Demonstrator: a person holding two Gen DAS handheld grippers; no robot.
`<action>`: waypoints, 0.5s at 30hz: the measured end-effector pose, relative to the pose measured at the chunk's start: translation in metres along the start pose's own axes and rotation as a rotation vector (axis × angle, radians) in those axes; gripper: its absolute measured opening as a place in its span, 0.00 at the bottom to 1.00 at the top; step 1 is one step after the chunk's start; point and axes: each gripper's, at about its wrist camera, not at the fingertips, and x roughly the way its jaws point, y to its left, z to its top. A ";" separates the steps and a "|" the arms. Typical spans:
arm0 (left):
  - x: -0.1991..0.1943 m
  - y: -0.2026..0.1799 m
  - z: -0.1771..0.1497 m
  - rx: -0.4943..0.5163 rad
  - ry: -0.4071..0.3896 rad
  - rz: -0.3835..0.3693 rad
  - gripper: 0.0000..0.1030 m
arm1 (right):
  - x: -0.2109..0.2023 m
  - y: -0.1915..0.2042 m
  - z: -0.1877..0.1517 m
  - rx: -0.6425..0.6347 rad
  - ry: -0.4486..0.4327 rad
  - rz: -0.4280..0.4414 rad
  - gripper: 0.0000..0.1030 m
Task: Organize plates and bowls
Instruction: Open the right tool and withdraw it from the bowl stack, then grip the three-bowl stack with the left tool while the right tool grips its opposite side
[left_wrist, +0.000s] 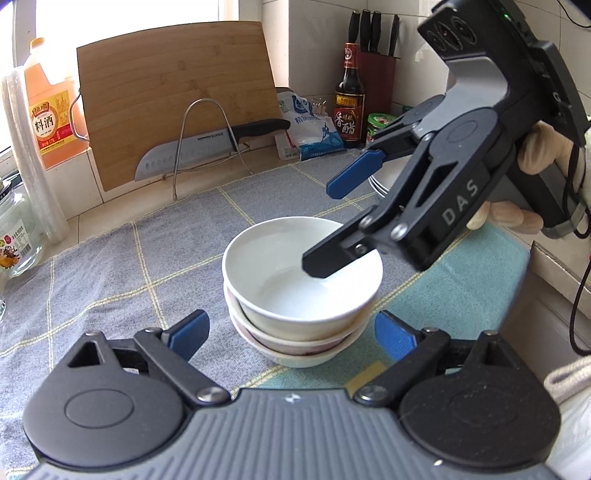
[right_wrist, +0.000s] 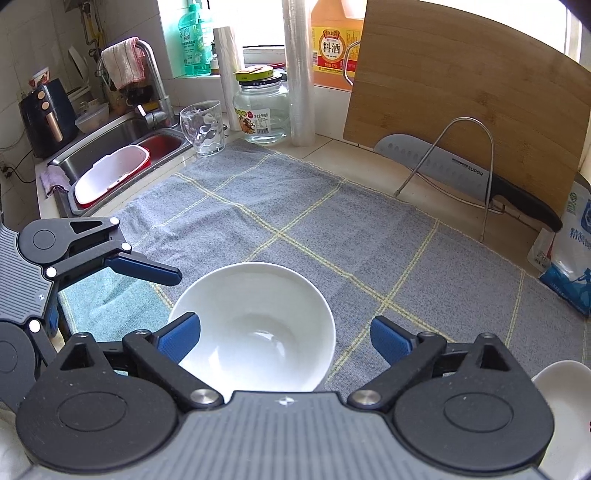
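Three stacked bowls (left_wrist: 301, 291), one knife (left_wrist: 207, 147), one cutting board (left_wrist: 177, 92), two claws.

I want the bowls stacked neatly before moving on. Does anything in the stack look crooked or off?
Yes. The top bowl sits tilted in the stack of bowls, its rim lower on the right, not nested level. Nothing looks spilled or chipped.

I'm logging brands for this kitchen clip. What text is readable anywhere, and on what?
"SUPOR": knife blade
"料酒": orange jug's label
"香醋": dark bottle's label
"DAS": right gripper body
"精制": white-blue bag; the rest is cut off
Glass jar label and green bottle: too small to read
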 end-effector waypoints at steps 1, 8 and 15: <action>-0.002 0.003 -0.002 0.003 0.005 -0.007 0.93 | -0.004 -0.001 -0.003 -0.002 -0.006 0.004 0.98; 0.001 0.022 -0.020 0.076 0.077 -0.030 0.94 | -0.025 0.000 -0.029 -0.100 0.023 0.057 1.00; 0.031 0.032 -0.027 0.153 0.112 -0.091 0.94 | 0.019 0.015 -0.061 -0.202 0.140 0.026 1.00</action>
